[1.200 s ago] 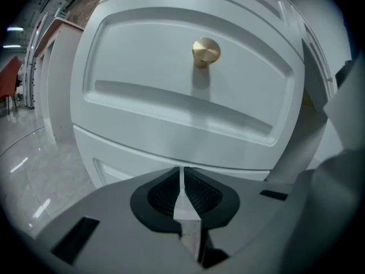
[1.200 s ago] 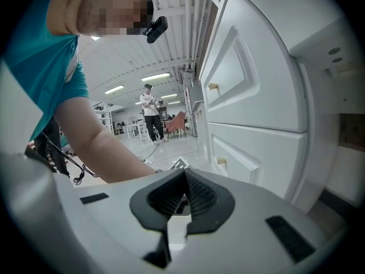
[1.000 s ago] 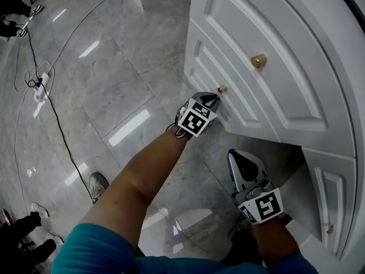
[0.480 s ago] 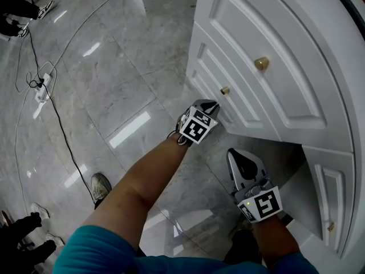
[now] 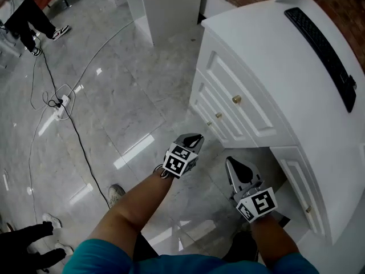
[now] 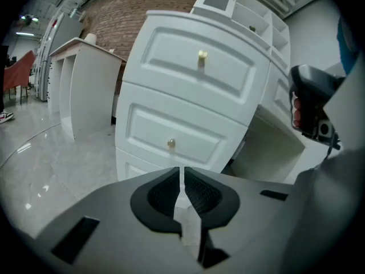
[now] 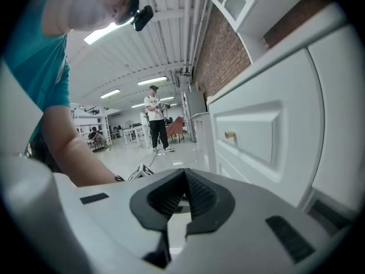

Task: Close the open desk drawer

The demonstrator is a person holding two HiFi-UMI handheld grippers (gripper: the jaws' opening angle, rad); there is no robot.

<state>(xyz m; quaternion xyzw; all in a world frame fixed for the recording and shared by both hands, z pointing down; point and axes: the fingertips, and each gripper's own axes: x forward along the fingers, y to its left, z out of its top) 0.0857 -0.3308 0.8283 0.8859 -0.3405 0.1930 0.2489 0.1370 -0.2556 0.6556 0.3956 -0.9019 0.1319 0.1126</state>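
Note:
A white desk stands at the right, with a stack of drawers whose fronts look flush with each other. Small brass knobs sit on them, and two knobs show in the left gripper view. My left gripper hovers low in front of the stack, a short way off the fronts, jaws shut and holding nothing. My right gripper hangs beside it near the desk's knee gap, also shut and empty. In the right gripper view a drawer knob shows to the right of the gripper.
A black keyboard lies on the desk top. A cable and power strip trail over the glossy marble floor at left. A white cabinet stands behind. People stand at the far left. A second drawer unit flanks the knee gap.
My left gripper has drawn back and down from the lower drawer knob. The head view has lifted and now takes in the desk top and keyboard. The right gripper has barely moved.

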